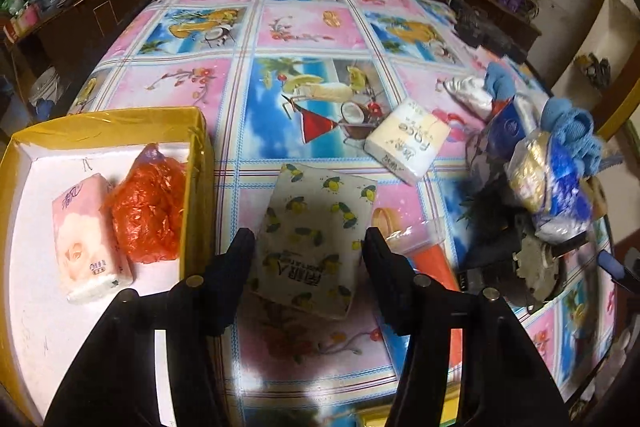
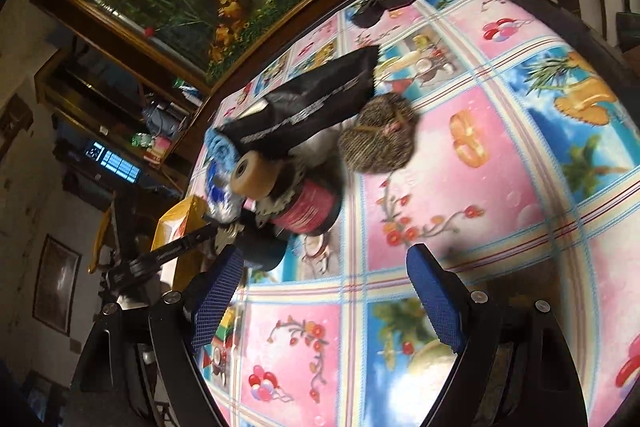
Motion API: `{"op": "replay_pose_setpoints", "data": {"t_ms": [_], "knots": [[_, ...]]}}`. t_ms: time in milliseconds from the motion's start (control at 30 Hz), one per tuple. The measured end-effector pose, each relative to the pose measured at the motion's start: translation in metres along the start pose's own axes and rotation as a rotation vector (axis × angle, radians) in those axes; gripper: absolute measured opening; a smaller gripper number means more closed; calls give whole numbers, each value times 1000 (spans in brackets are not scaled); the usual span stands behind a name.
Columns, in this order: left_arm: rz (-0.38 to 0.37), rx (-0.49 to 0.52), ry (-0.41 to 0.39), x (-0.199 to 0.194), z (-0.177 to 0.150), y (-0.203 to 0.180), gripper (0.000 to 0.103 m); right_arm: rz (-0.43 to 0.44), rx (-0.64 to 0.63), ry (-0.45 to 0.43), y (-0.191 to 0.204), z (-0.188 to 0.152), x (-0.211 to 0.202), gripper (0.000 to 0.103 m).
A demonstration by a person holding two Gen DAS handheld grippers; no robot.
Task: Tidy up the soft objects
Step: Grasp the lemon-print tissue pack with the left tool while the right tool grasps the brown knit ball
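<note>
Two sets of tongs work over a worktop (image 1: 312,39) covered in a bright pink-and-blue patterned cloth. Left tongs (image 1: 310,251) point down at a lemon-print tissue pack (image 1: 316,227) that lies flat on the cloth just beside a yellow box (image 1: 200,163); their black fingers (image 1: 236,267) straddle the pack's near end, and whether the pads press on it cannot be told. Inside the box, a pink tissue pack (image 1: 90,239) and a crumpled orange plastic bag (image 1: 148,211) lie touching, side by side. Farther along the cloth, a white tissue pack (image 1: 408,143) sits tilted, apart from the lemon-print one. At the right edge, a heap of soft goods includes a blue cloth (image 1: 576,131) and a clear bag of blue and gold items (image 1: 548,179).

Right tongs (image 2: 326,279), with blue-padded fingers (image 2: 436,303), stand wide open above bare cloth, holding nothing. Ahead of them lie a black pouch (image 2: 304,115), a brown knitted bundle (image 2: 380,135) and a red spool (image 2: 308,211), close together.
</note>
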State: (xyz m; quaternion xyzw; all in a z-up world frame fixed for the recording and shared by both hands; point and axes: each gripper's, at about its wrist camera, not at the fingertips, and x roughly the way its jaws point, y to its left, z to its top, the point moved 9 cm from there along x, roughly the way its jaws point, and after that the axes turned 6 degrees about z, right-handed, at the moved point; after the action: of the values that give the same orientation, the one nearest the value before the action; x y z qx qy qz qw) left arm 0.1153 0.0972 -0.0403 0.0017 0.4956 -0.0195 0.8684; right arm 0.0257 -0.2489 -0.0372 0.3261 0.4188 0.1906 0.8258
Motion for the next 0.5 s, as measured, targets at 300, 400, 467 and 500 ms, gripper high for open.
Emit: {"op": "replay_pose_setpoints", "data": {"t_ms": [300,400,467,500], "knots": [[-123,-49,-61,-47,-7,-6,54,-191,-13,-9,-18,47,37,83],[-164,-51,-72,-61,-14,-11,54,-239,-42,6,-15,58,61,77],[-182,-55,-77,-68,-19,-13,54,-240,-44,26,-11,59,73,53],[-194,-58,-78,-73,-22,-13,54,-234,-40,29,-9,58,75,52]]}}
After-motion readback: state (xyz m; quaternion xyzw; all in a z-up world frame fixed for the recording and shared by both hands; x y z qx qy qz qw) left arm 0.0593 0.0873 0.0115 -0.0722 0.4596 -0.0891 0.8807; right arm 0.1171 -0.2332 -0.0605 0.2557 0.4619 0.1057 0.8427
